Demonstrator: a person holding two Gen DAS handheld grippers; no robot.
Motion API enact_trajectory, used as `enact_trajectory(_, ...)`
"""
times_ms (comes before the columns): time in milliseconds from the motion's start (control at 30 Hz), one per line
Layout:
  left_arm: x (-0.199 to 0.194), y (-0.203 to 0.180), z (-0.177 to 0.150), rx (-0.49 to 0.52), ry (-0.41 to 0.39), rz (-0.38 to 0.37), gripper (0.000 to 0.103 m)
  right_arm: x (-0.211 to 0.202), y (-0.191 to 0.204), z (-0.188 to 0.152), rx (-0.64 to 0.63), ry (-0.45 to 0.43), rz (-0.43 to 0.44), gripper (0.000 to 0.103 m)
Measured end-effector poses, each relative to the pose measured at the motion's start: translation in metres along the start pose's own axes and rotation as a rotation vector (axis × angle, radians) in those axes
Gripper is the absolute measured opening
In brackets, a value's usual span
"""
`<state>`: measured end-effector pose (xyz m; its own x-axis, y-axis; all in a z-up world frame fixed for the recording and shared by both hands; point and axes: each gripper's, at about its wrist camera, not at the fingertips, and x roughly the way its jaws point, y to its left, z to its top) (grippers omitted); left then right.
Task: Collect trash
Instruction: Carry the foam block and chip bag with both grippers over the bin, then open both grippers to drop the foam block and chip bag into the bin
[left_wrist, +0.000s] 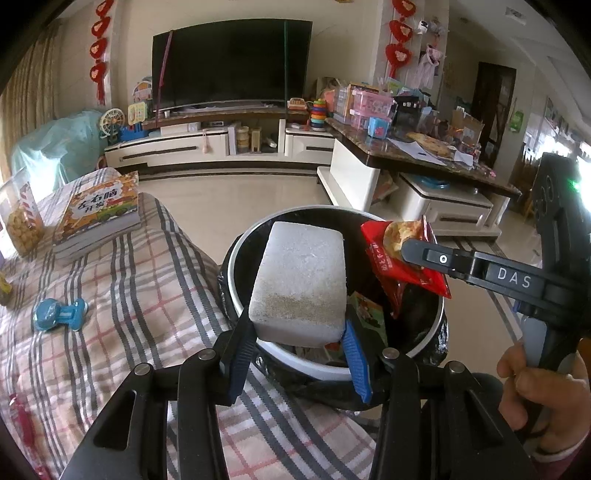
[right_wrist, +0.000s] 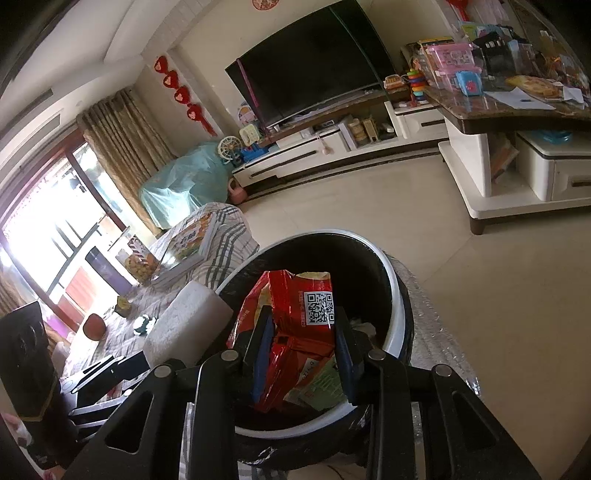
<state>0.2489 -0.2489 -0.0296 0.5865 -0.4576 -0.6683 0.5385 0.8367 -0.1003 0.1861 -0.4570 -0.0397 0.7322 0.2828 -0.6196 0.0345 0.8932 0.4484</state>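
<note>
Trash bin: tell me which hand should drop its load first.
Right, probably. Its red snack wrapper hangs squarely over the bin opening, while the left's white foam block sits over the near rim beside the sofa and might catch it.

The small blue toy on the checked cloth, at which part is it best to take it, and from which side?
Probably at the narrow waist of the blue toy, coming from above with the pads across its short width. It lies flat on the checked cloth with wider ends left and right, so the middle looks the easiest fit.
</note>
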Motion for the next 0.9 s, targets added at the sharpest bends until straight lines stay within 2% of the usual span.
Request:
enact_trajectory(700,0.022,-0.008,0.011,-0.002,0.040,0.010,0.045,0.018,0.001,0.011,-0.030,0.042,-0.044,0.034)
enact_trajectory(833,0.024,-0.009,0.011,-0.009,0.046,0.005,0.048,0.019,0.001,0.013,-0.031,0.044,-0.053,0.035)
enact_trajectory(900,0.024,-0.007,0.012,-0.018,0.043,0.000,0.049,0.018,0.000,0.015,-0.021,0.045,-0.055,0.041)
